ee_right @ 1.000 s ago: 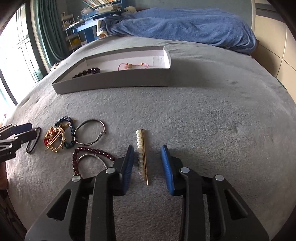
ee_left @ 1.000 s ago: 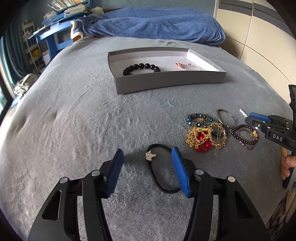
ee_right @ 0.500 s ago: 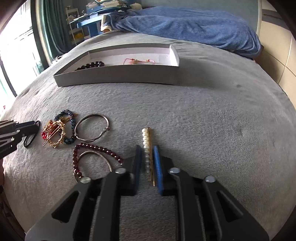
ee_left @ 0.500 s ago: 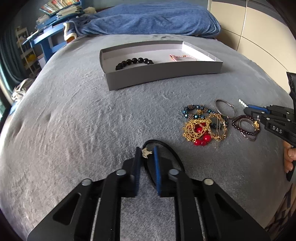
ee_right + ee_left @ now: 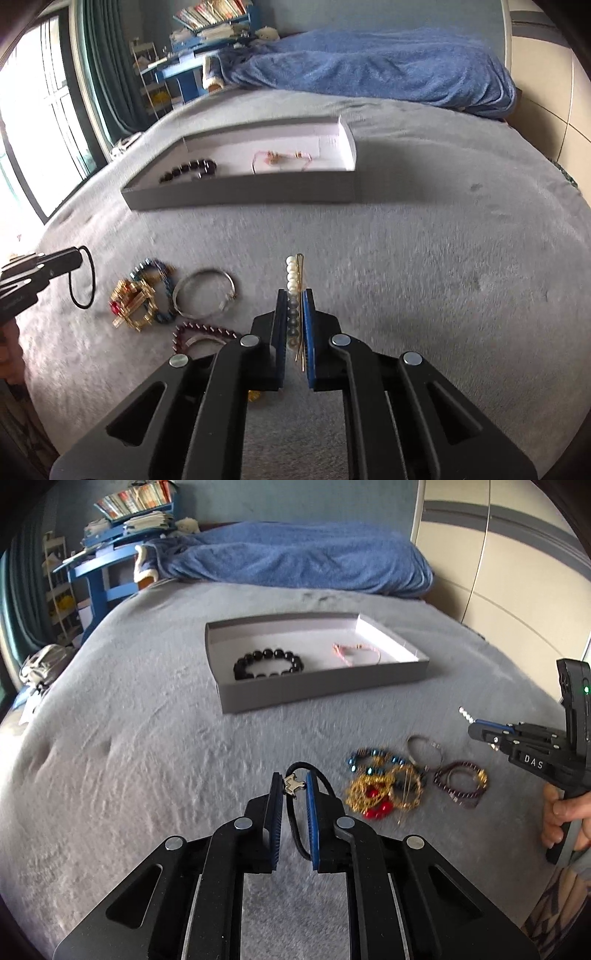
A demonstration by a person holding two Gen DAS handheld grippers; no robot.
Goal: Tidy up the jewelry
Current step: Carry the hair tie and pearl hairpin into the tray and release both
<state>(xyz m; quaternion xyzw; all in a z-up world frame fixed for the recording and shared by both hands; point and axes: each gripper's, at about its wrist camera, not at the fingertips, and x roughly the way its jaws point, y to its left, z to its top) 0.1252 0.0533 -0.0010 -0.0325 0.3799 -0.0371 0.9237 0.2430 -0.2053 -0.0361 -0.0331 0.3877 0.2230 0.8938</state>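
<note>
Grey fleece-covered bed [image 5: 147, 738] carries the lot. Blue blanket [image 5: 295, 565] is bunched along far edge. Shallow grey box [image 5: 317, 686] sits mid-bed, w/ black bead bracelet [image 5: 267, 663] & pink cord bracelet [image 5: 354, 651] inside. Nearer, lying loose on cover: gold-and-red tangle [image 5: 373, 794], blue bead bracelet [image 5: 373, 758], silver bangle [image 5: 205, 295], dark-red bead bracelet [image 5: 461, 782], all close together, some touching.
</note>
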